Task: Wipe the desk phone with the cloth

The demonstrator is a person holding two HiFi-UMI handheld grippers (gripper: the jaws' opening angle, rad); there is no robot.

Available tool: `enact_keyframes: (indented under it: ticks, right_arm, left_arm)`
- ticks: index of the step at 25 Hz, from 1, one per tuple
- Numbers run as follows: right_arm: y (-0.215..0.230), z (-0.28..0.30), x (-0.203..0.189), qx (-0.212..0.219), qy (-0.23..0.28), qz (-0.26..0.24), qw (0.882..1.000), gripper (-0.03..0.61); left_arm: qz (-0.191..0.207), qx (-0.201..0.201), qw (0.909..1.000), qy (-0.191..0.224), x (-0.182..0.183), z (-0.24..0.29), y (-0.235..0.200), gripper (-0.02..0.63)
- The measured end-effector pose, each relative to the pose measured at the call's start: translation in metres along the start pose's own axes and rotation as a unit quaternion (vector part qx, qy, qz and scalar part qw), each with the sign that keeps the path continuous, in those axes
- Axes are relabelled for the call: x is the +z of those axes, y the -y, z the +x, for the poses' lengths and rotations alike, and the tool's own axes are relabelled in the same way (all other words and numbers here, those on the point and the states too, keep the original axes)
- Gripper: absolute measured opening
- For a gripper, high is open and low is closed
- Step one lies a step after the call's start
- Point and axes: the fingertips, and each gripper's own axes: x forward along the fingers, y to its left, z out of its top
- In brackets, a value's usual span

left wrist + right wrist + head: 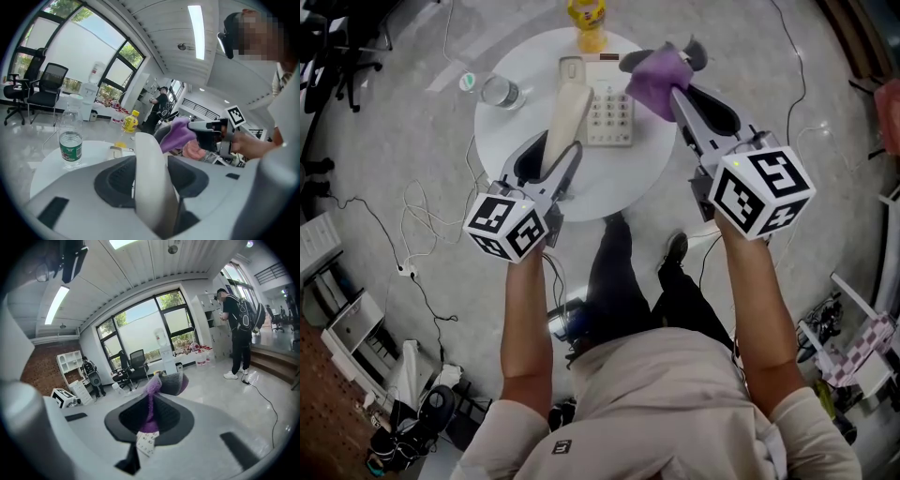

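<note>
With the left gripper (565, 157) clamped on the handset (567, 108) over the phone (610, 117) on the worktop (511, 141), the right gripper (677, 92), jaws pinching the cloth (654, 80), should wipe lightly so the phone stays put.

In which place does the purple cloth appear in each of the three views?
Head view: purple cloth upper centre-right, in the right gripper, above the desk phone.
Left gripper view: right of centre, behind the handset, at the right gripper's tip.
Right gripper view: centre, pinched between the jaws.
Shared landmark: the desk phone's keypad, under the cloth in head and right gripper views.
</note>
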Motion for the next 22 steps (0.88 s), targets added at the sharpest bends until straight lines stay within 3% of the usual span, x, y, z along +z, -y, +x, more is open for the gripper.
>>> enact_keyframes:
  ticks: [9,22]
  right_arm:
    - [0.017,-0.027,-0.009,-0.018,0.004,0.012,1.0,0.02]
    - [0.02,-0.045,-0.045,-0.026,-0.026,0.03,0.999,0.02]
  left_arm:
    - [0.006,0.035,0.9993,-0.011,-0.007,0.021,-0.021,0.209]
    - [0.005,0.056,0.9978,-0.034,-0.027,0.042,-0.048,0.209]
